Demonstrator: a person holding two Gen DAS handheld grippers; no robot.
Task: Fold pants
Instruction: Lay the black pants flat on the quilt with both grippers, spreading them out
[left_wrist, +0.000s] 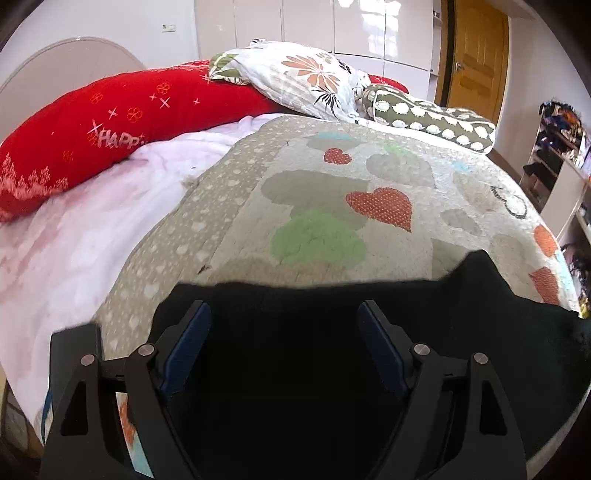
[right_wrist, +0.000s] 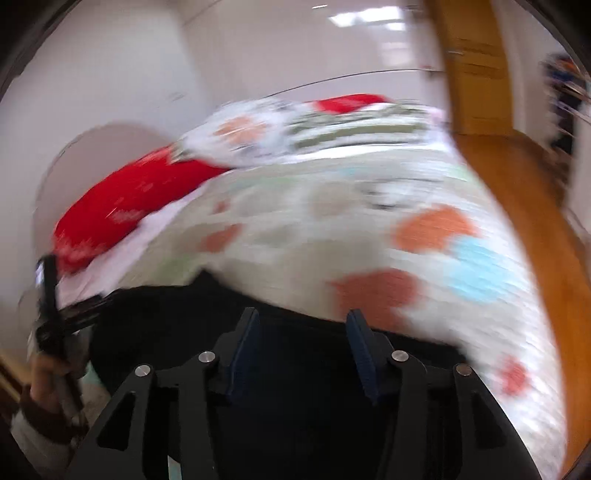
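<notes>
Black pants (left_wrist: 295, 369) spread on the near edge of a bed under a heart-print quilt (left_wrist: 332, 206); far edge of the cloth running left to right just beyond the fingertips. Left hand-held gripper (left_wrist: 284, 314) released, jaws wide apart, poised over the dark fabric and not pinching it. Right hand-held gripper (right_wrist: 301, 321) likewise released, jaws parted over the pants (right_wrist: 295, 387); right view blurred, so contact with the cloth impossible to judge. Step in hand, as judged: taking hold of one edge for a fold. Best done by lowering both tips onto the same edge, well apart, pinching one layer only, then lifting evenly to keep the crease straight. Red pillow (left_wrist: 92, 125) and floral pillow (left_wrist: 295, 77) at the far left, clear of the work.
</notes>
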